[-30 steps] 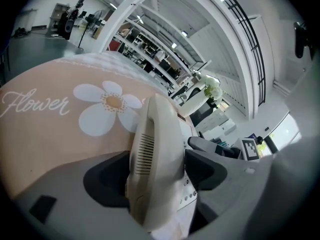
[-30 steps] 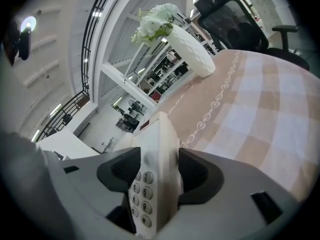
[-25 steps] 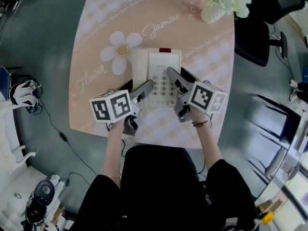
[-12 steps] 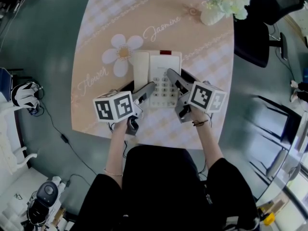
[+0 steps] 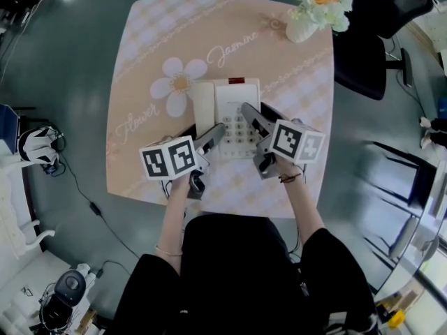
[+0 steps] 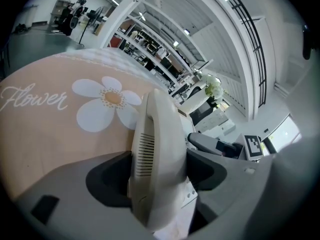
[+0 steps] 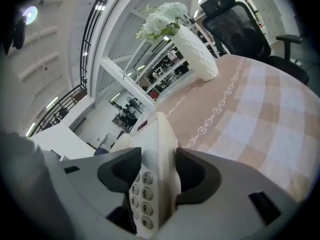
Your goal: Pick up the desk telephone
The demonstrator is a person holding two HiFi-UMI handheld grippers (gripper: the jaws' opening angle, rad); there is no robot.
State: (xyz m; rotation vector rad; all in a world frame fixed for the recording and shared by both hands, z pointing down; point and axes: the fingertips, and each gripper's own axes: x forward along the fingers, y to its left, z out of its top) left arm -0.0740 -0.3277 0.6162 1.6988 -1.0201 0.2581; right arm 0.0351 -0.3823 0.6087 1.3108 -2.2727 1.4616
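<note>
I see a square table (image 5: 133, 82) under a peach flower-print cloth (image 5: 300, 103); a white desk telephone (image 5: 234, 107) sits in both jaws, a flower vase (image 5: 302, 28) well beyond the right jaws.

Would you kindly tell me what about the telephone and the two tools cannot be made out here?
- Head view: the desk telephone's near edge, covered by the left tool and right tool.
- All views: whether it is clear of the tablecloth; its underside never shows.
- Left gripper view: its base, mostly hidden behind the handset.
- Head view: print on the keypad, too small.
</note>
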